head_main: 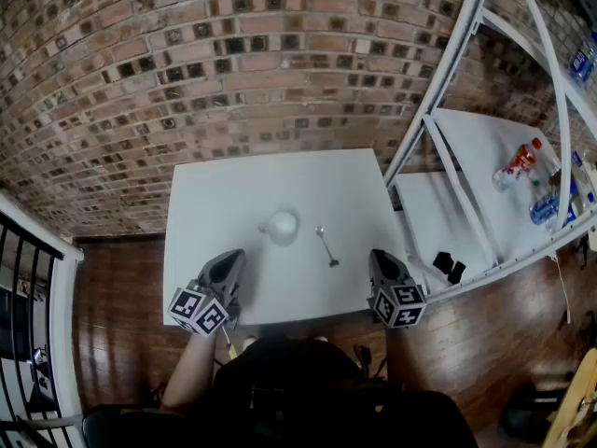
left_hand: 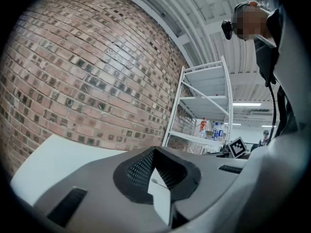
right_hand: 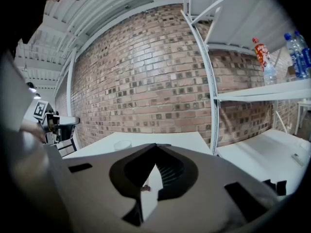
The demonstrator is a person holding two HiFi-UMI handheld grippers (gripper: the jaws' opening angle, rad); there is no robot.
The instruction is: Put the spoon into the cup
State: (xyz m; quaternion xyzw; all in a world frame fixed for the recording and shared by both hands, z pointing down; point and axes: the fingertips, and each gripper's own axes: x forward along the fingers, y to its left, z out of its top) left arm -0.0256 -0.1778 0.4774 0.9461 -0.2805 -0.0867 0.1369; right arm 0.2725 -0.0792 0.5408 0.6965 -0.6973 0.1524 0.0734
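A white cup [head_main: 281, 226] stands near the middle of the white table [head_main: 205, 203]. A metal spoon [head_main: 326, 246] lies flat on the table just right of the cup, apart from it. My left gripper [head_main: 231, 259] hovers over the table's near edge, below and left of the cup, its jaws together and empty. My right gripper [head_main: 379, 255] is at the near right corner, right of the spoon, shut with nothing held. In the right gripper view the cup [right_hand: 122, 144] shows beyond the closed right gripper [right_hand: 156, 145]. The left gripper [left_hand: 155, 149] faces the brick wall.
A white shelf rack [head_main: 438, 119] stands against the table's right side, with bottles [head_main: 519, 164] on one shelf and small black items [head_main: 449, 267] on the lower one. Behind is a brick wall [head_main: 233, 63]. A railing [head_main: 37, 278] is at the left over wooden floor.
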